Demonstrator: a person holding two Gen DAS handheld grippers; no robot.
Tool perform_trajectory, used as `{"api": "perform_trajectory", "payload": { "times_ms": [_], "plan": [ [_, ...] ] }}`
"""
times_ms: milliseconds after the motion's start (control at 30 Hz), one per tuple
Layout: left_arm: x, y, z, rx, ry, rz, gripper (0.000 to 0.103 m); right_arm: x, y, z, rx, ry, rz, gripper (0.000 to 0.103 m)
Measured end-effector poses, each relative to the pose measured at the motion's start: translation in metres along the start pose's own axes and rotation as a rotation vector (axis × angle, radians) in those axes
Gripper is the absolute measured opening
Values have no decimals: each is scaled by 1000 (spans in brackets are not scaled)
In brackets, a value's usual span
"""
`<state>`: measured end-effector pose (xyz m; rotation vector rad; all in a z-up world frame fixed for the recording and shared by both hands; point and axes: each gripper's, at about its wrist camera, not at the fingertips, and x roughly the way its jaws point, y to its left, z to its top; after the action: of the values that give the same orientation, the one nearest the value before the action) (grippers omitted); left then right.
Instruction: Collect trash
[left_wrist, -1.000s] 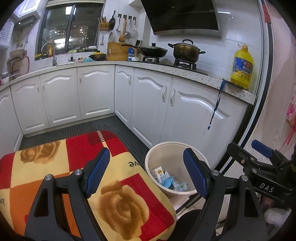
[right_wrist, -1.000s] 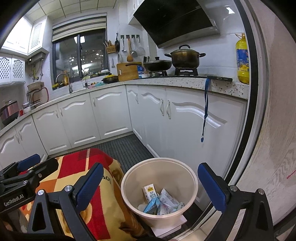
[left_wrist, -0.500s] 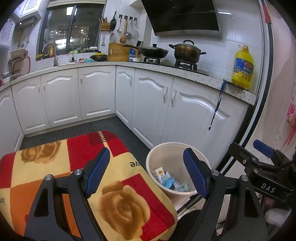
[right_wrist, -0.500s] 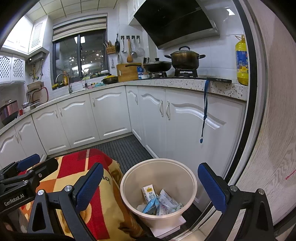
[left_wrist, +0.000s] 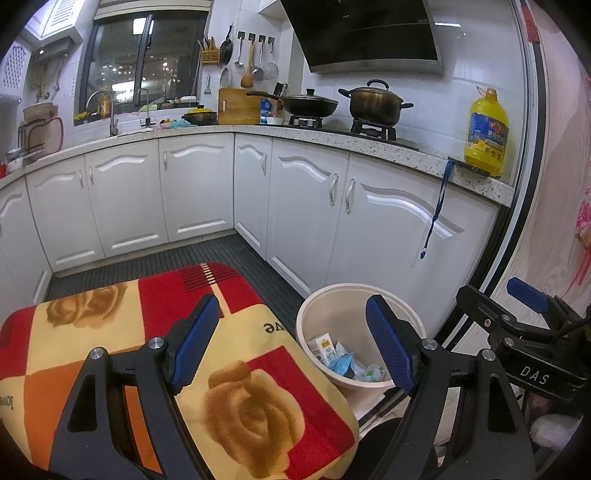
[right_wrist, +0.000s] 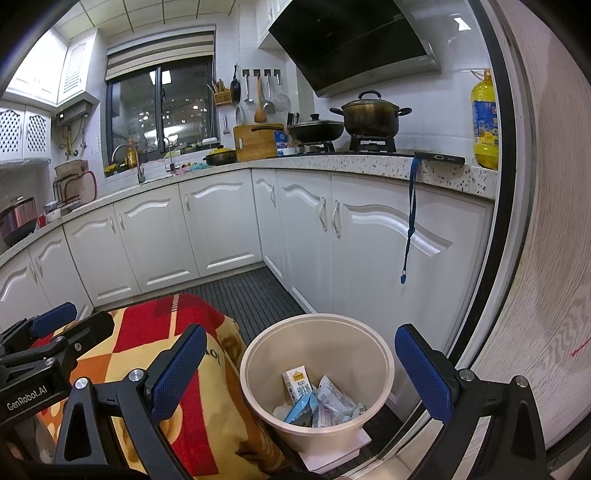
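Almost nothing has moved since the earlier frames: left gripper (left_wrist: 291, 339) and right gripper (right_wrist: 295, 373) hover with jaws wide and empty above the bin (right_wrist: 382, 354), where the trash (right_wrist: 317, 400) already lies; collection appears complete.

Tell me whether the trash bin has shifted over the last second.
No. In the right wrist view the trash bin sits in the same spot, below and left of the hanging blue lanyard.
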<state>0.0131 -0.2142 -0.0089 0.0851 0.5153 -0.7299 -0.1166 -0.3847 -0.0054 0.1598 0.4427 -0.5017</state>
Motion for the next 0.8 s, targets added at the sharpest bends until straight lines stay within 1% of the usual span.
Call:
{"api": "perform_trajectory", "payload": {
  "times_ms": [800],
  "plan": [
    [5, -6, -2, 31, -7, 33, 81, 5, -1, 0, 2, 6, 4, 101]
  ]
}}
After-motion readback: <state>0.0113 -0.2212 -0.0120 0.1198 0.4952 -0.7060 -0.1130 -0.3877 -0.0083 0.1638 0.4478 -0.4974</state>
